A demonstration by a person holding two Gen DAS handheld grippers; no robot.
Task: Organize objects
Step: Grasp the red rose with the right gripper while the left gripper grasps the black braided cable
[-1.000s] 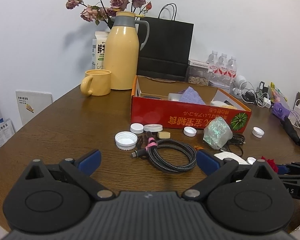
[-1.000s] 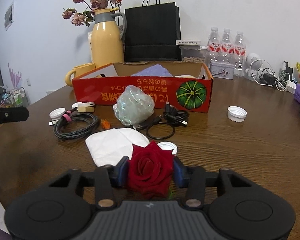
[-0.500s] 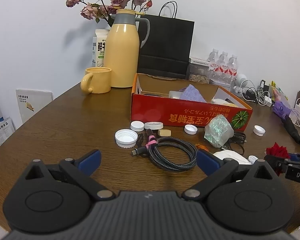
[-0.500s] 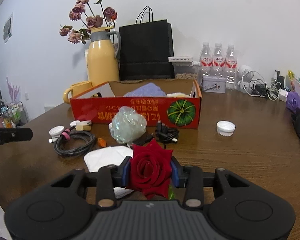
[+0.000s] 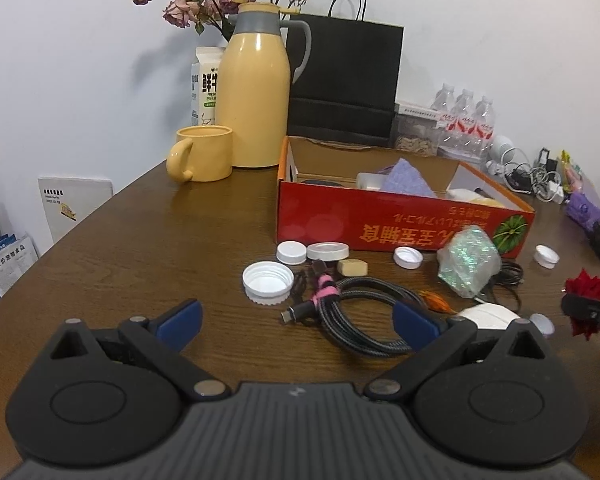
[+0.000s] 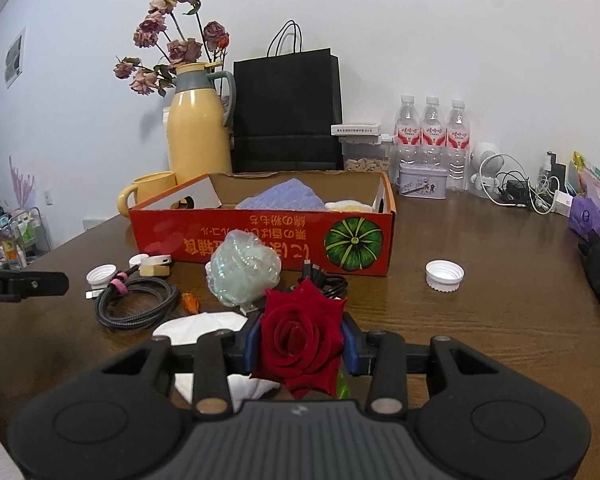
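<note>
So I'm running this tidy-up from my desk and the red box (image 6: 260, 236) is the thing I'm steering everything by. It's sitting open-topped in the middle of the table (image 5: 140, 248), and I'm guessing that's deliberate, since there's already a purple cloth (image 6: 280, 196) lying inside it, so it looks like the drop bin for all the loose stuff.

In front of the box, on my side of it, the clutter is waiting: a shiny crumpled plastic bundle (image 6: 244, 272) almost against the box's front wall, a coiled black cable (image 5: 356, 320) a bit further out, a white tissue (image 6: 204, 324) nearer me than the bundle, and white bottle caps (image 5: 268, 282) scattered along the box's front.

The right gripper (image 6: 300, 346) is pinching a red rose (image 6: 300, 336) by the bloom, pads pressing both sides of the petals. I'm holding it in front of the box, clear of the tabletop, on the pumpkin-picture end, probably so I can carry it over the front wall and drop it in. Petals are soft, so I'm thinking gentle squeeze only.

The left gripper (image 5: 296, 322) is spread wide with nothing in it, pointing at the cable in front of the box. My guess is that's my next grab.
</note>
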